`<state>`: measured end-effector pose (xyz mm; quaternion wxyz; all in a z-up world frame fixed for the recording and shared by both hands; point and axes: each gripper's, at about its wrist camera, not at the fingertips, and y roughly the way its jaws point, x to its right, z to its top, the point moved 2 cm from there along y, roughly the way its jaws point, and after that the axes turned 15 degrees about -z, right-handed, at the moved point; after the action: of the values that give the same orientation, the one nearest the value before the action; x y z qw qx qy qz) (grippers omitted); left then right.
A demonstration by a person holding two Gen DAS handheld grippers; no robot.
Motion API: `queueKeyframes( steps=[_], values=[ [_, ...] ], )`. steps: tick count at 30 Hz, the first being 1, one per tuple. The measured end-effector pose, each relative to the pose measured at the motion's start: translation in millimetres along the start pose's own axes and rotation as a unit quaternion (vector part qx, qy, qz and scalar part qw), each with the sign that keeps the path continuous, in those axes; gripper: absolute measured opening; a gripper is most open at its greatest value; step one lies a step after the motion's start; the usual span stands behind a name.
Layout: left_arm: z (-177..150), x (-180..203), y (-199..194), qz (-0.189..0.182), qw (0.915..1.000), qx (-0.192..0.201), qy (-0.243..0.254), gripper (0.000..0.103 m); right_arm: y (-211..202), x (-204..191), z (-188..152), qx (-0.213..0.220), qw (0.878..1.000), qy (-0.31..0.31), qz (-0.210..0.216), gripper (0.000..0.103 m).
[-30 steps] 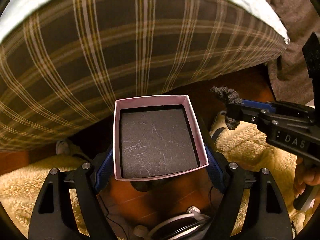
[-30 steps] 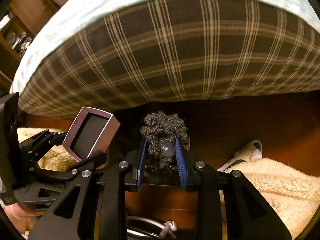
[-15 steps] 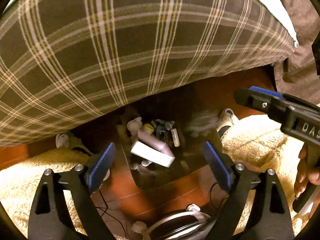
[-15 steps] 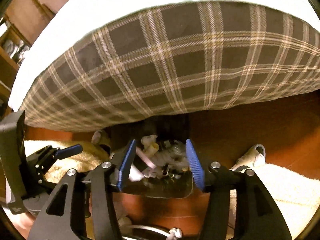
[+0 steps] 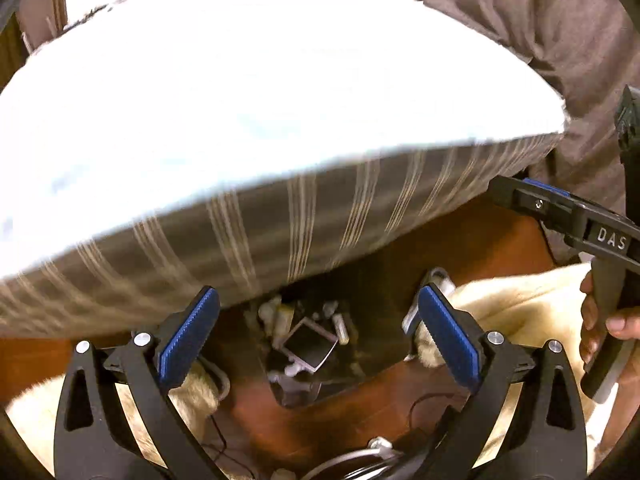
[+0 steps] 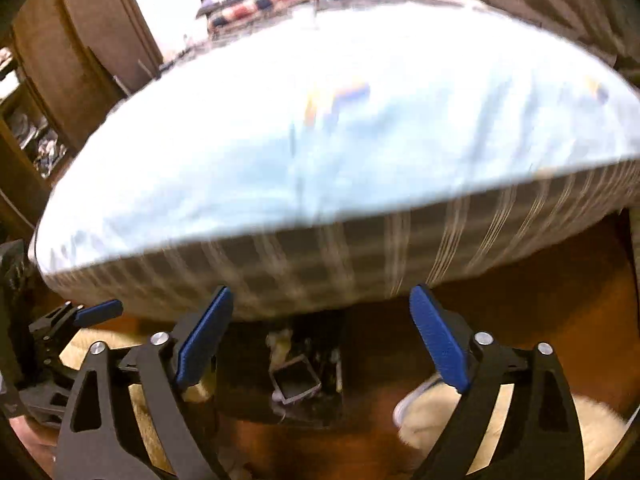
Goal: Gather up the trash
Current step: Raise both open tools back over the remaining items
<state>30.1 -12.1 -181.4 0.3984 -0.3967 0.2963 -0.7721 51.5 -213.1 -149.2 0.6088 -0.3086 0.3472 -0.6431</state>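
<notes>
A dark bin (image 5: 372, 364) stands on the floor at the foot of the bed, with several small bottles and scraps in it. A pink open box (image 5: 308, 346) lies on top of that trash; it also shows in the right wrist view (image 6: 296, 380). My left gripper (image 5: 316, 336) is open and empty, high above the bin. My right gripper (image 6: 322, 336) is open and empty too, also above the bin (image 6: 320, 400). The right gripper shows at the right edge of the left wrist view (image 5: 560, 212).
A bed with a pale blue sheet (image 5: 260, 92) and a brown plaid side (image 5: 280, 224) fills the upper view. Cream fluffy rugs (image 5: 516, 304) lie on the red-brown wooden floor (image 5: 360, 420) on both sides. A wooden shelf (image 6: 48, 92) stands at left. Cables lie near the bottom.
Both grippers opened and rose. The pink box dropped from the left gripper and the dark fuzzy wad from the right gripper into the bin. More of the bed top shows now.
</notes>
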Motion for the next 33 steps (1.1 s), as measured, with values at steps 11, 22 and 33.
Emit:
queueKeyframes(
  steps=[11,22,33],
  values=[
    [98,11,-27,0.005,0.9982,0.052,0.029,0.095,-22,30,94,0.078,0.996,-0.001,-0.031,0.096],
    [197,-10,10,0.033,0.9968,0.06,0.04,0.095,26,42,185,0.072,0.996,0.023,-0.042,0.096],
    [285,-23,65,0.028,0.9975,0.049,0.042,0.095,96,30,262,0.053,0.997,0.017,-0.061,0.096]
  ],
)
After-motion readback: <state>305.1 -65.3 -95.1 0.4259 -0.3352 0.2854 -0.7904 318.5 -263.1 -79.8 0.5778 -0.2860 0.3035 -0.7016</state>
